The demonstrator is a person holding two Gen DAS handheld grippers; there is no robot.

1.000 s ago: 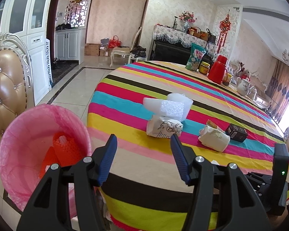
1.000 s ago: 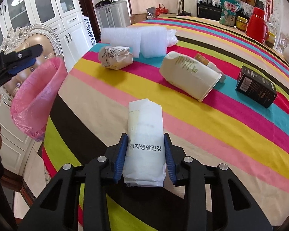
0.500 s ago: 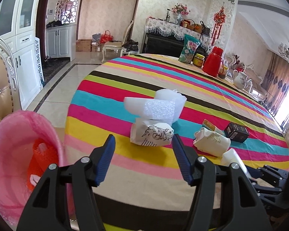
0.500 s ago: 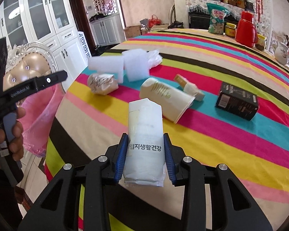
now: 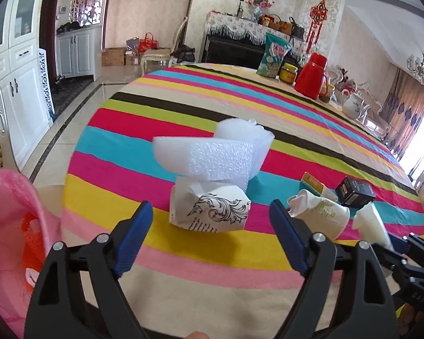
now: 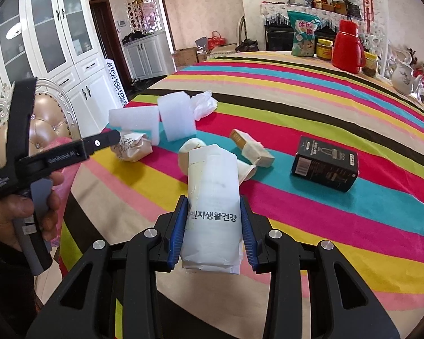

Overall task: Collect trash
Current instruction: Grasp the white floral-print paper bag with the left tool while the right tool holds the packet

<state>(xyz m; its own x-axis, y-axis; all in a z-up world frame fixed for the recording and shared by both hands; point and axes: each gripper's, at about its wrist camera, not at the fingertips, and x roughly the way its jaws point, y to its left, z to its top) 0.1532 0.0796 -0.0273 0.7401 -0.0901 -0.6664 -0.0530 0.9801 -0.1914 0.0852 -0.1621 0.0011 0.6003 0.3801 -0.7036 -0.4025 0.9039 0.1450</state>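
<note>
My left gripper hovers over the striped table, its jaws opening, with nothing between the pads. Just beyond it lies a crumpled white paper bag with black scrollwork, and white foam pieces rest behind that. My right gripper is shut on a white paper packet with black Korean print, held above the table. In the right wrist view the left gripper reaches in from the left, near the crumpled bag. A pink-lined trash bin with orange trash inside sits at the table's left edge.
A tipped cream paper cup, a small yellow carton and a black box lie on the table. A red thermos, snack bag, jars and teapot stand at the far end. A padded chair stands at the left.
The left gripper has swung from over the pink bin toward the crumpled bag and its jaws have widened. The right gripper has lifted the white packet off the table.
</note>
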